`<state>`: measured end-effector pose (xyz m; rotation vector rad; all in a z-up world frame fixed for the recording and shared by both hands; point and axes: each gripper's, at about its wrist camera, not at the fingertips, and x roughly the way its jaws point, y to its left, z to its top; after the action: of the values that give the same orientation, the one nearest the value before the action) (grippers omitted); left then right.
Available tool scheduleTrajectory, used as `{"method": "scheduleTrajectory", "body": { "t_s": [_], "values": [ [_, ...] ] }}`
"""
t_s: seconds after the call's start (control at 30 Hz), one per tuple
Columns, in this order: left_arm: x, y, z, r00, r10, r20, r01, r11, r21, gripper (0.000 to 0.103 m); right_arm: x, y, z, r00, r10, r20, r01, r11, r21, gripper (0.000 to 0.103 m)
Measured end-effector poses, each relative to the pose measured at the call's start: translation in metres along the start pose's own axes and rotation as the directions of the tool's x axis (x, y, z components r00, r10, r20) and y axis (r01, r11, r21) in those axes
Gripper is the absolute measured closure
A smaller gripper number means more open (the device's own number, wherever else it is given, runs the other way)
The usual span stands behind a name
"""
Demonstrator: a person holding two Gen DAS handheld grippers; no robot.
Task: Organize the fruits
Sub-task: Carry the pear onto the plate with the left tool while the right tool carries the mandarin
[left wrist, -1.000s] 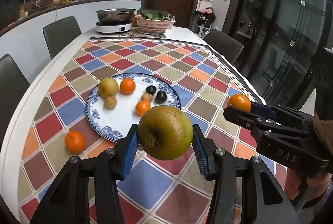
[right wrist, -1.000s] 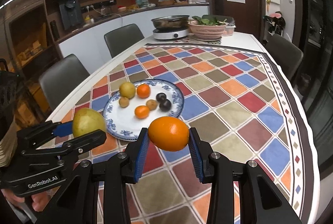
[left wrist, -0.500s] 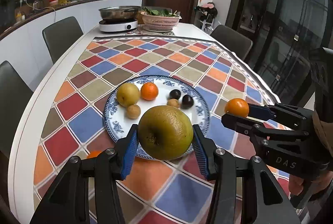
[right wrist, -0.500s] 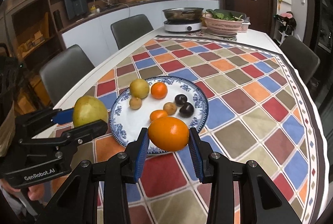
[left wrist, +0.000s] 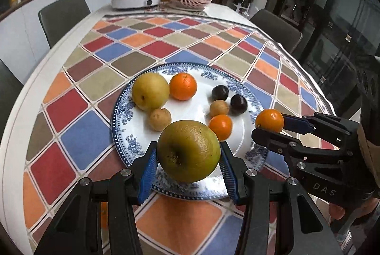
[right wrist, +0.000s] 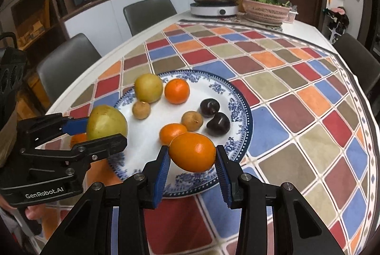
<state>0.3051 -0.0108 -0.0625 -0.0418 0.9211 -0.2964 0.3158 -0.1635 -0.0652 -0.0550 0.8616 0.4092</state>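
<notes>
Seven fruits already lie on the plate (left wrist: 123, 110), and two more are on their way — so by my reading the sorting is well along but not finished. Taking the plate as landmark and going left to right: at its far left sits a yellow pear (left wrist: 150, 91) with a small brown fruit (left wrist: 159, 119) just in front of it; next an orange (left wrist: 183, 86) at the far middle; then a second small brown fruit (left wrist: 219, 108) and a small orange (left wrist: 220, 127) nearer the front; last, two dark plums (left wrist: 220, 93) toward the right rim.

The left gripper (left wrist: 188, 162) is clamped on a green pear (left wrist: 189, 151), held over the plate's near edge. The right gripper (right wrist: 192, 160) is clamped on a held orange (right wrist: 192, 152), above the plate's front right part. Both fruits are in the air, neither one set down.

The right wrist view shows something the left one nearly hides — a loose orange (right wrist: 79, 139) on the tablecloth (right wrist: 280, 127) just left of the plate, half covered by the left gripper. In the left wrist view only a sliver of orange shows between the gripper's arms. That fruit seems left to collect, besides the two in hand.
</notes>
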Motion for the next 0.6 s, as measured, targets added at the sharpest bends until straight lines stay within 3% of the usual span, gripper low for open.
{"method": "scheduleTrajectory", "body": {
  "t_s": [0.6],
  "values": [
    [0.036,0.006,0.007,0.997,0.02,-0.07,-0.02,1.0,-0.001,0.053,0.036,-0.005,0.0,0.998,-0.013,-0.058,0.011,0.999,-0.032,0.064]
  ]
}}
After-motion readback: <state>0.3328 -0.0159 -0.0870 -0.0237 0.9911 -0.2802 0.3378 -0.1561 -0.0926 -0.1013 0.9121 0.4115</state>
